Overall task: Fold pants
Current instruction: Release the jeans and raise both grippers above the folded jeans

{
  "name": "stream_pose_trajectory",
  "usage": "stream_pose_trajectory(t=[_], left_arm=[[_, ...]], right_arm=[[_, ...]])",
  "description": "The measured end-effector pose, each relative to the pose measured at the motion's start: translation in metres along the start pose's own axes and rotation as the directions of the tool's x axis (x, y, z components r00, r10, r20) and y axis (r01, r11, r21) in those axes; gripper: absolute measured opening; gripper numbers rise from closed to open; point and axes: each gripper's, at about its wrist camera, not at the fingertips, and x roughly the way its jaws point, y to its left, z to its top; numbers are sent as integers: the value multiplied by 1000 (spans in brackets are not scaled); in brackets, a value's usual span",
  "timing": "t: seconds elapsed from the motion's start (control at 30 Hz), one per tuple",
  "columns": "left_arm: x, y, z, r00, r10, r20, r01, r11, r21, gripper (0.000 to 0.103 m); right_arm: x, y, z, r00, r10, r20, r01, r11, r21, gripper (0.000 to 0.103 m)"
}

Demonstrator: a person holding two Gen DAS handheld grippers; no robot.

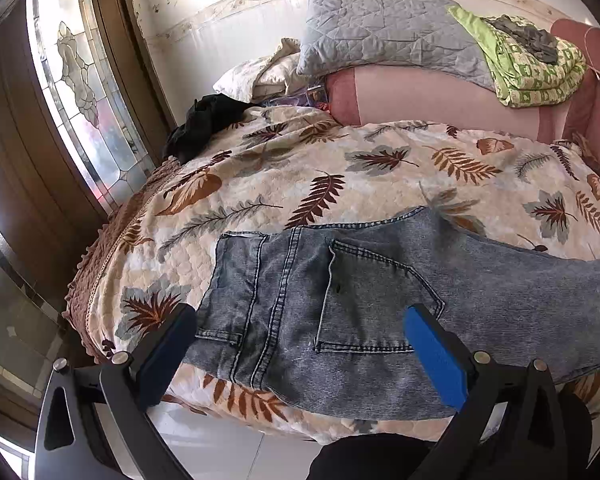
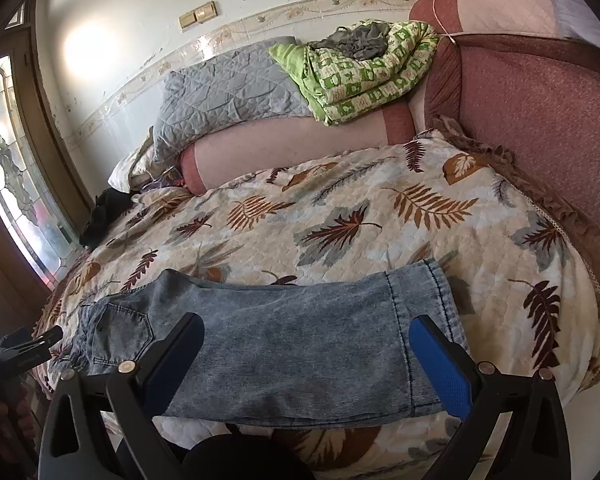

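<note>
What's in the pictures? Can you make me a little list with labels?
place: bed with a leaf-print quilt
pants: blue jeans, lying flat near the bed's front edge, already folded leg on leg
left tongs: open, over the waist and pocket end
right tongs: open, over the leg end
behind: grey pillow, green blanket

No readable text, label, brand, number or sign appears in either wrist view; faint marks on the left gripper [image 2: 32, 354], at the right wrist view's lower left, are too blurred to read.

Faded matt denim pants [image 1: 380, 300]; quilted cloth bedspread [image 1: 340, 168]
</note>
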Motion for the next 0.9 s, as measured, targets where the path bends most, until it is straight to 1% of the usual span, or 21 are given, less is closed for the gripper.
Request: stream_pose_trajectory(t=[0.7,0.9], left_arm=[[5,9,-4,1000,2,-12,-2,1000,-25,103],[4,9,-4,1000,3,-10,-3,1000,-24,103]], right_arm=[[1,10,-1,1000,8,-7,-8,1000,-8,103],[2,14,-2,1000,7,6,-7,1000,-24,103]])
